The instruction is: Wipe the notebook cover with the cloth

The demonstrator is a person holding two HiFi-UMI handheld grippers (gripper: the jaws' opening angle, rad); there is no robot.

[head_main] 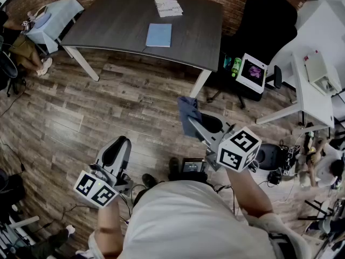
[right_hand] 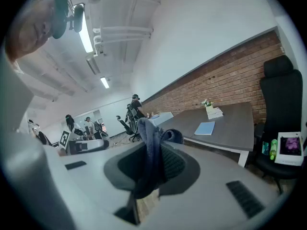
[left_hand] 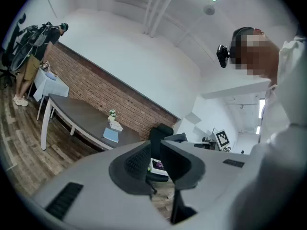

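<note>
The light blue notebook (head_main: 159,35) lies flat on the dark grey table (head_main: 118,20), far ahead of both grippers. It also shows small in the left gripper view (left_hand: 111,135) and in the right gripper view (right_hand: 205,128). My right gripper (head_main: 195,121) is held over the wooden floor, shut on a dark blue cloth (head_main: 187,114) that bunches up between its pads (right_hand: 149,143). My left gripper (head_main: 119,143) hangs lower left, near my body. Its jaws (left_hand: 154,146) stand a narrow gap apart with nothing between them.
A stack of papers with a small plant (head_main: 167,4) sits at the table's far edge. A black office chair (head_main: 264,20) stands right of the table, with a picture box (head_main: 252,72) and green bottles (head_main: 236,65) below it. A white desk (head_main: 315,85) is at right; a person (head_main: 21,47) stands far left.
</note>
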